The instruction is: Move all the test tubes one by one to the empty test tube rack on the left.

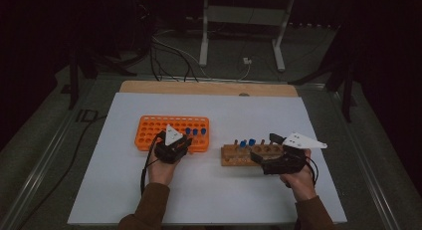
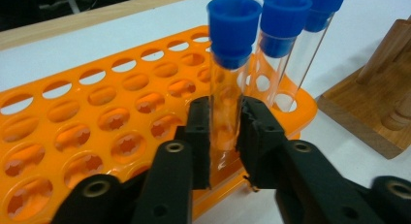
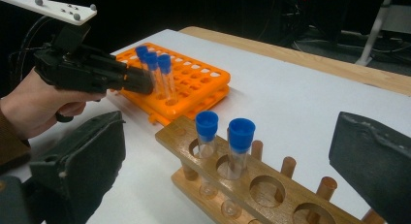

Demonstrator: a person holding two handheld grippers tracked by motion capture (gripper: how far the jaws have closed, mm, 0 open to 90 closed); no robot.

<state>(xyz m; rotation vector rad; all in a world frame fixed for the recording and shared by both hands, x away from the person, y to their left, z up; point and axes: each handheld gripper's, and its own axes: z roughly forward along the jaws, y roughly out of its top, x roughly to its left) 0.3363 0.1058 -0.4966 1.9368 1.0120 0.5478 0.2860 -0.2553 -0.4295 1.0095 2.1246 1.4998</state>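
Note:
An orange tube rack [image 1: 149, 131] lies left of centre on the white table. Three clear tubes with blue caps stand in a row at its right end. My left gripper [image 2: 225, 132] is shut on the nearest tube [image 2: 227, 83], its pads pressed on the glass just above the rack [image 2: 72, 132]; the tube stands upright in its hole. From the right gripper view, the left gripper [image 3: 145, 81] shows at that tube row. A wooden rack [image 1: 234, 156] with two blue-capped tubes [image 3: 207, 129] [image 3: 241, 139] sits to the right. My right gripper [image 3: 228, 151] stands open, wide, at the wooden rack's near side.
The wooden rack [image 3: 184, 136] has several free holes and upright pegs; its corner [image 2: 368, 112] lies close to the orange rack's end. The other two tubes [image 2: 281, 44] [image 2: 315, 25] stand right behind the held one. A wooden table edge [image 1: 209, 88] runs along the back.

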